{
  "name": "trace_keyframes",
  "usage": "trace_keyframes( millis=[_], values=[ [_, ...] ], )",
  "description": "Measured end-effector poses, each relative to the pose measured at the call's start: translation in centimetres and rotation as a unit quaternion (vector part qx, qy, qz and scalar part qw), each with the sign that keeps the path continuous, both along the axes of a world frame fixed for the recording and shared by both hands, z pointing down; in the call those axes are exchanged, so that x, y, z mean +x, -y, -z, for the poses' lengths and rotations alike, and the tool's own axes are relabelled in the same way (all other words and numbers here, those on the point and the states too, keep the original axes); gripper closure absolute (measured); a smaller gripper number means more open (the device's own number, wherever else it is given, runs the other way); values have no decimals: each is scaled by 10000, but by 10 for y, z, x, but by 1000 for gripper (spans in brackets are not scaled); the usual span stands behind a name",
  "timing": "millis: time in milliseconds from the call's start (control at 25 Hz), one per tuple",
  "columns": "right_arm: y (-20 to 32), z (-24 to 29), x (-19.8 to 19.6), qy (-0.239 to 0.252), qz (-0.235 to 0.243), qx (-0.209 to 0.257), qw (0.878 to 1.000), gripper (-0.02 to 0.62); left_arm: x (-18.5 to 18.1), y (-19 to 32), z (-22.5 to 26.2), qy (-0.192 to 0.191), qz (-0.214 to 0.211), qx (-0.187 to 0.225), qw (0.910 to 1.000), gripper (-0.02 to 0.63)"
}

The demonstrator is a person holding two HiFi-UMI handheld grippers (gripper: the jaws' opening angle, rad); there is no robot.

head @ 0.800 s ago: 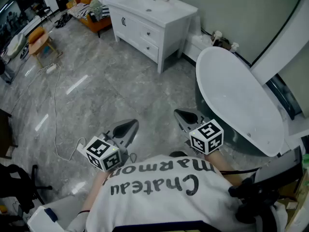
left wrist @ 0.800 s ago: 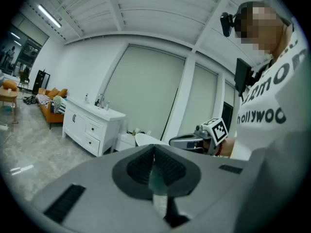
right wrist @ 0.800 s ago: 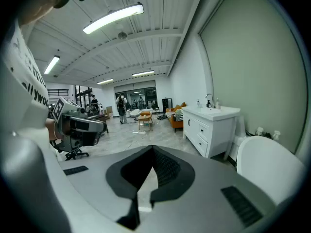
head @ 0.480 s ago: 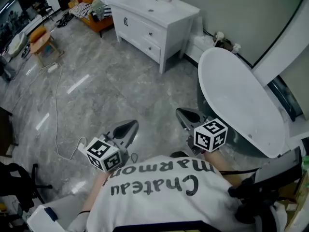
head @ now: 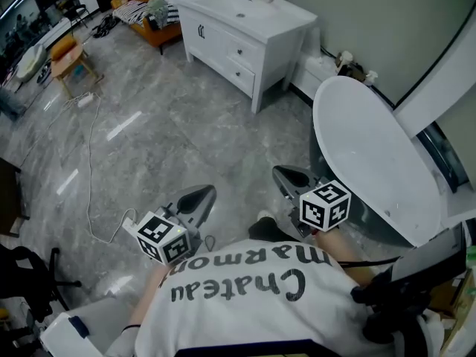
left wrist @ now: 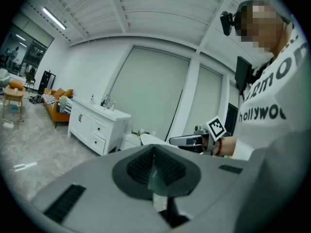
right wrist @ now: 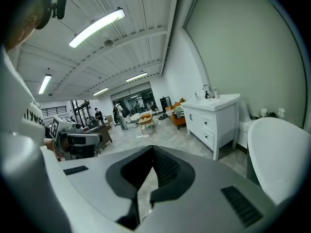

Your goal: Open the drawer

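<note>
The white vanity cabinet (head: 245,32) with two drawers (head: 242,59) on its right half stands far off at the top of the head view, by the wall. It also shows in the left gripper view (left wrist: 95,125) and the right gripper view (right wrist: 211,118). My left gripper (head: 196,198) and right gripper (head: 287,177) are held out low in front of the person's chest, well short of the cabinet. Both are shut with nothing between the jaws. The left gripper view shows the right gripper (left wrist: 188,141) beside it.
A white oval bathtub (head: 372,155) stands close on the right, beside my right gripper. A thin cable (head: 89,162) runs over the grey marble floor at the left. An orange sofa (head: 145,17) and a small wooden table (head: 68,56) stand at the far left.
The head view has shifted: the cabinet and tub sit slightly further right and lower. A dark shoe now shows below the right gripper. Both grippers stay shut in much the same place.
</note>
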State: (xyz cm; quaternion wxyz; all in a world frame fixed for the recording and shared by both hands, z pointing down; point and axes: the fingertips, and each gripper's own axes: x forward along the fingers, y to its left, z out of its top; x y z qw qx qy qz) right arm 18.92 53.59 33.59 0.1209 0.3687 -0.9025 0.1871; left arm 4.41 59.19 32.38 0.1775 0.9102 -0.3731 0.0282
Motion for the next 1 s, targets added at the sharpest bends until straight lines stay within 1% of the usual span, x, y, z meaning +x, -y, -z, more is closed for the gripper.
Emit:
trace_keyframes(
  millis=[120,200,320,400,480,520,600,680,840,920,1000],
  values=[
    [8,-6,-3,-174,102,-18,9998,584,-4,9,-4,-21,70,-55,10000,598],
    [16,-10,-6,-199,139,-63,9997,584,-7,18,-7,-33,173,-105,9998,598],
    [31,-15,-9,-198,232,-126,9995,584,-16,35,-9,-44,520,-114,9986,598],
    [45,-18,-10,-199,284,-129,9993,584,-23,47,-9,-210,747,-129,9969,598],
    [64,-18,-13,-156,314,-107,9993,584,-30,61,-9,-443,881,-205,9949,598],
    [73,-18,-14,-132,326,-100,9993,584,-34,69,-10,-501,944,-247,9940,598],
    [94,-19,-15,-110,353,-122,9992,584,-40,87,-12,-440,1076,-293,9928,598],
    [115,-21,-15,-99,379,-180,9991,584,-39,104,-11,-284,1069,-293,9934,598],
    [157,-23,-14,-64,345,-271,9990,584,-32,137,-10,58,832,-235,9962,598],
    [177,-26,-14,-80,331,-326,9989,584,-32,157,-13,83,833,-282,9961,598],
    [196,-29,-10,-136,311,-376,9987,584,-31,178,-16,-40,864,-395,9955,598]
  ],
)
